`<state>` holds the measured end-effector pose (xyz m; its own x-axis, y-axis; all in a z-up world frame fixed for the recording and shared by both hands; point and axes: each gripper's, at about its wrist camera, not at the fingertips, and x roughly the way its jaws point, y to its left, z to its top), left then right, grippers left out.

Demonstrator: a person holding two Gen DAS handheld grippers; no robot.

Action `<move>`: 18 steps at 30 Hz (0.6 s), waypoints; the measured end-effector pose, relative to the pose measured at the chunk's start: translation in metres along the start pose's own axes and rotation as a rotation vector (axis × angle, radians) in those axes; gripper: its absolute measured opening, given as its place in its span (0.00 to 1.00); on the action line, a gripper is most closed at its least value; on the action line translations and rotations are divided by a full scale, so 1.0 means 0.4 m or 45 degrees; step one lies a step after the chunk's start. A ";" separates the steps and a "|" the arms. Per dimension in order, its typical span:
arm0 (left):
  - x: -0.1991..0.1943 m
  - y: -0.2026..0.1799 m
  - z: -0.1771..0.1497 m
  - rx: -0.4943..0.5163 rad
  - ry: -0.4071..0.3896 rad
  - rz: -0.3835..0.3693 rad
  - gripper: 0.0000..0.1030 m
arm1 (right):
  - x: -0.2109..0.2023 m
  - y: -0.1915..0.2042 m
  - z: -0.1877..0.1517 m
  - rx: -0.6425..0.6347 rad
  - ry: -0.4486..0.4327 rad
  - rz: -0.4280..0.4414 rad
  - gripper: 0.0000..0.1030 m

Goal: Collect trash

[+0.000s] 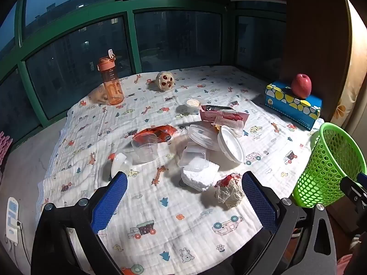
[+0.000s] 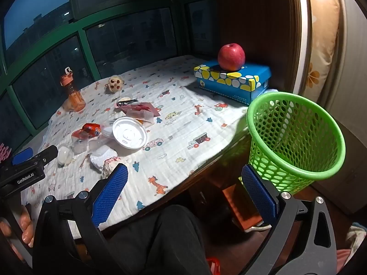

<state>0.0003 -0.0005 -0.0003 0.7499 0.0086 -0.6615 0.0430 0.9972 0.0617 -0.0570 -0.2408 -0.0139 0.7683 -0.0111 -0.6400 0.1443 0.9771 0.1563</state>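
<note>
While both tongs stand wide and hold nothing, the job looks barely begun. Nearest the left tongs (image 1: 184, 191) lies a crumpled wrapper ball (image 1: 229, 191), just beside a white foam block (image 1: 199, 177); the right tongs (image 2: 184, 181) hover off the worktop's near edge, beside the green basket (image 2: 296, 137). That basket stands past the edge of the worktop (image 1: 160, 229), on the right, and through its mesh I see no trash inside, so by my judgement every piece is still to be collected. Beyond the foam sits the main heap: clear plastic cups (image 1: 145, 147), a stack of clear containers (image 1: 201, 137), a white round lid (image 1: 230, 144) tilted against them, a red foil packet (image 1: 160, 131), and behind these pink wrappers (image 1: 222, 114) with a small tub (image 1: 192, 104). It is light, crinkly, partly see-through stuff, loosely piled and overlapping. Farther back stand things that seem not to be trash: an orange bottle (image 1: 111, 81), a small toy (image 1: 165, 80), and an apple (image 1: 301, 86) atop a blue box (image 1: 291, 105).
</note>
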 end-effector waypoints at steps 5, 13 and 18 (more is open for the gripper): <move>-0.001 -0.001 -0.002 -0.005 -0.005 0.001 0.94 | 0.002 0.000 0.001 0.001 0.003 0.003 0.95; -0.002 -0.005 -0.007 -0.009 -0.005 0.002 0.94 | 0.005 0.002 0.002 0.000 0.005 0.005 0.95; 0.006 0.003 -0.006 -0.011 0.003 -0.001 0.94 | 0.002 0.002 0.002 0.000 0.006 0.003 0.95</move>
<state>0.0005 0.0011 -0.0038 0.7483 0.0079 -0.6634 0.0378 0.9978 0.0546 -0.0556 -0.2403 -0.0136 0.7658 -0.0078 -0.6430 0.1423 0.9772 0.1577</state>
